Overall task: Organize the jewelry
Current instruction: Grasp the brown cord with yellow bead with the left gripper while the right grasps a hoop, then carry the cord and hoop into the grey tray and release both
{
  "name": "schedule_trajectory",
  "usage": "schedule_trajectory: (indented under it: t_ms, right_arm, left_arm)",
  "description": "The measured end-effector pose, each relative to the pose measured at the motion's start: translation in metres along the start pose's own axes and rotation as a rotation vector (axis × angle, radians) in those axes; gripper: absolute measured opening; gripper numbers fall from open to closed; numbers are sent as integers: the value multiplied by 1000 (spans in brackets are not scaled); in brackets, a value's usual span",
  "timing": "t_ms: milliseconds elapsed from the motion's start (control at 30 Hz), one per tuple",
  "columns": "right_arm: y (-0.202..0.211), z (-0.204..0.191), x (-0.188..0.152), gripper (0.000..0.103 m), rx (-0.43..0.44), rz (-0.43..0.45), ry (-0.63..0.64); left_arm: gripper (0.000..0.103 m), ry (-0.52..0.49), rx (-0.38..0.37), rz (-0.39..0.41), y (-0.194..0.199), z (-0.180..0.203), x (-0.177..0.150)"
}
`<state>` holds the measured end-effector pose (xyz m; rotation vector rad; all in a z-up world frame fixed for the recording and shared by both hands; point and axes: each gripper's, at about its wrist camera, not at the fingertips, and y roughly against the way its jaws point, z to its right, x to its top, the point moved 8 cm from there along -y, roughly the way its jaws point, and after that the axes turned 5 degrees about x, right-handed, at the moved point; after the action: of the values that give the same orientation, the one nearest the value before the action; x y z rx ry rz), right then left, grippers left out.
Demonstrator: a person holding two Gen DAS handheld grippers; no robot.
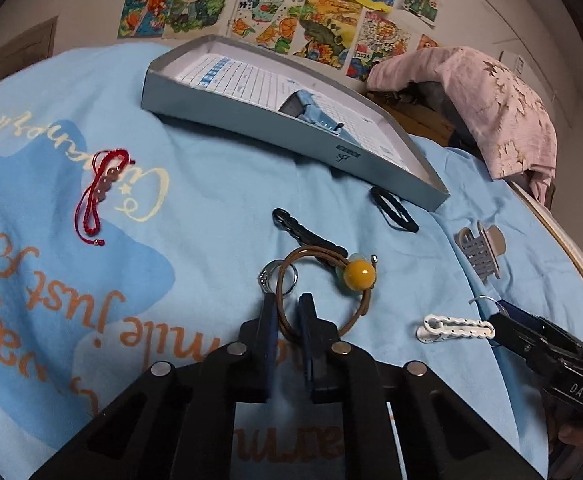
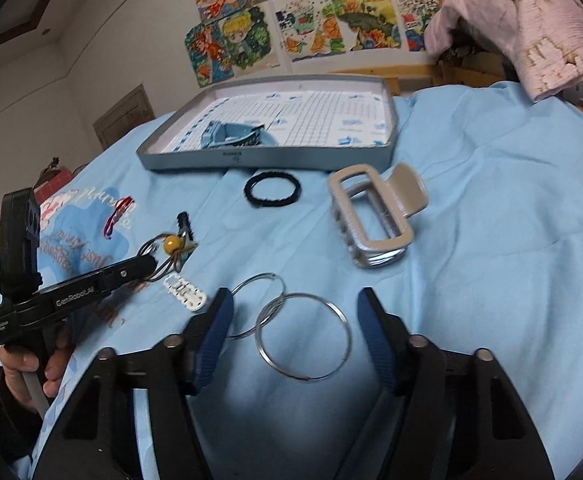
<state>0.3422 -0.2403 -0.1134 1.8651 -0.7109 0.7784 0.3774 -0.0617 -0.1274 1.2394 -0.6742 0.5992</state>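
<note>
L claw [image 1: 287, 312] is pinched narrow on the brown cord bracelet w/ yellow bead [image 1: 323, 280], which lies on the light-blue printed cloth [image 1: 211, 184] over a small silver ring [image 1: 277, 276]. R claw [image 2: 295, 320] is spread wide, holding nothing, either side of two linked silver hoops [image 2: 303, 336]. Grey hair claw clip [image 2: 371, 216] & black hair tie [image 2: 273, 189] lie near the grey shallow box [image 2: 267, 158]; white clip [image 2: 185, 292] sits by the L claw.
</note>
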Motion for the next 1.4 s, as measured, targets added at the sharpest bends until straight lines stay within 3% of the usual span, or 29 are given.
schedule_trajectory:
  t_ms: [233,400,500,800,1167,1400]
  right_arm:
    - [3,-5,-3,37,51,-12,-17]
    - [3,-9,-2,36,68,-14,-11]
    - [4,-12,-2,16,76,-17,4]
    - [9,-15,-2,11,87,-12,30]
    - [36,-23,18,3,136,127,63]
    - [52,-23,49,3,142,246,61]
  left_arm:
    - [5,-30,-50,38,16,14,-3]
    - [5,-106,-80,82,30,33,-4]
    - [5,-157,-97,104,37,45,-5]
    - [5,-171,-86,113,44,49,-1]
    - [4,-75,-59,57,57,43,42]
    - [4,-107,-11,61,62,50,74]
